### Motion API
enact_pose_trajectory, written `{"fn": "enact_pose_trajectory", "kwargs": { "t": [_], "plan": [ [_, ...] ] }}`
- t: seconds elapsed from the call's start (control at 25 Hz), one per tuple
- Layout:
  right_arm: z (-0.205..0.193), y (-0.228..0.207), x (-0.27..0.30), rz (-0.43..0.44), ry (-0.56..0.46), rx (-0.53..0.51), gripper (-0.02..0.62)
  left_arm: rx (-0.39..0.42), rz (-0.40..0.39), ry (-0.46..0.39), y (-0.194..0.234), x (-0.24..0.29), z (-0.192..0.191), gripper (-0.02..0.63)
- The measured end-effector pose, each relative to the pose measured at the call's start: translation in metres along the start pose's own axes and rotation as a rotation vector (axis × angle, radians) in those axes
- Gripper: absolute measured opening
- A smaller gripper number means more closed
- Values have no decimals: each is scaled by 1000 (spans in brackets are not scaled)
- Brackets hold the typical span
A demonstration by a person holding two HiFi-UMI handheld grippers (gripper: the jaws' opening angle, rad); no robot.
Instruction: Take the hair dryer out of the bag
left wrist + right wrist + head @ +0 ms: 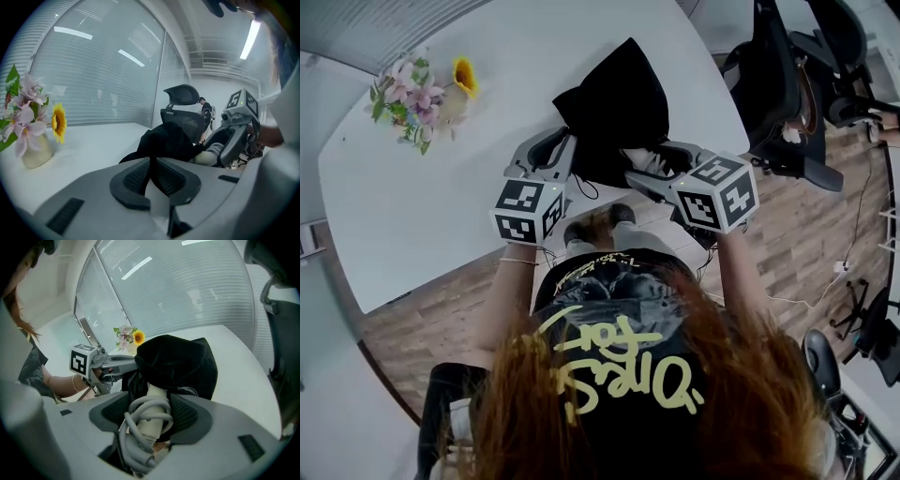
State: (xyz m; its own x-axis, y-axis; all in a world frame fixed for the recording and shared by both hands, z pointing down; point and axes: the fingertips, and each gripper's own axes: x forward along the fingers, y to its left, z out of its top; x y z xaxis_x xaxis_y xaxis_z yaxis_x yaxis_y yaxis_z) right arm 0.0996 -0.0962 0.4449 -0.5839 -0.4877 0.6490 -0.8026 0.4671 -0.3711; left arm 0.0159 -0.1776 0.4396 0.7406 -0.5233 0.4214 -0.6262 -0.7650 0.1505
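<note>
Cream-handled hair dryer (grey cord wound round it) sticks out of the black bag on the counter. Your right tool clamps its handle and your left tool pinches the bag's cloth.

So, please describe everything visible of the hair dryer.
Of the hair dryer, only the cream, plastic-looking handle shows, with its grey cord wound around it. It sticks out of the mouth of the black bag; the head is hidden inside. The jaws of the right gripper are closed on the wrapped handle.
</note>
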Motion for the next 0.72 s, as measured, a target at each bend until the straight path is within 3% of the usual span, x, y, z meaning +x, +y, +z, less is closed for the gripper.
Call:
{"fn": "enact_pose_trajectory", "kwargs": {
  "t": [0.44,0.72],
  "plan": [
    [-22,-5,20,-68,32,-200,284,-7,5,45,-1,6,-14,31],
    [-24,-6,30,-100,72,-177,284,42,7,49,0,7,-12,43]
  ]
}}
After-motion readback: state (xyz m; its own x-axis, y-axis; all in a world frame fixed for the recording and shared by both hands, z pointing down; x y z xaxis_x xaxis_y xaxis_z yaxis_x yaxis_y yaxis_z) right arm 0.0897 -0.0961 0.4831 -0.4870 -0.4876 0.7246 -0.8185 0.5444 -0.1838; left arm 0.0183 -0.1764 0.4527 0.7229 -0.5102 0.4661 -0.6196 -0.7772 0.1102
